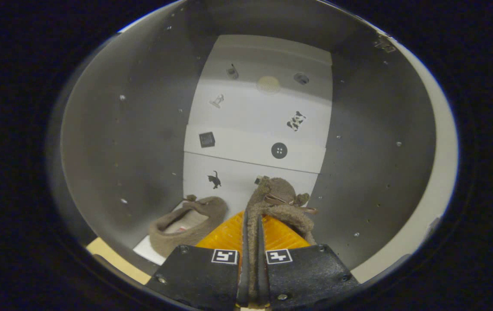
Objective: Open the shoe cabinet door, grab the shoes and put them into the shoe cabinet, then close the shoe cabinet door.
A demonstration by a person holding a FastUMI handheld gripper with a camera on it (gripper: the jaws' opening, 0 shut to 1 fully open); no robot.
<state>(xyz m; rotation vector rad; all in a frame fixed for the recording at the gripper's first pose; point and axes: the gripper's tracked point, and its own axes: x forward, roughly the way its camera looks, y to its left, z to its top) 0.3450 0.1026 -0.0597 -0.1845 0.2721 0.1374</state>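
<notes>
My gripper is shut on the rim of a brown fuzzy shoe, whose edge is pinched between the two orange fingers. The shoe hangs ahead of the fingertips, inside the open shoe cabinet. A second matching brown shoe lies on the cabinet's white floor just left of the fingers, its opening facing up. The grey side walls of the cabinet curve around both sides of the gripper.
The cabinet's white back panel carries small stickers and holes, with a shelf line across its middle. The right cabinet wall and its pale front edge stand close by. A strip of tan floor shows at the lower left.
</notes>
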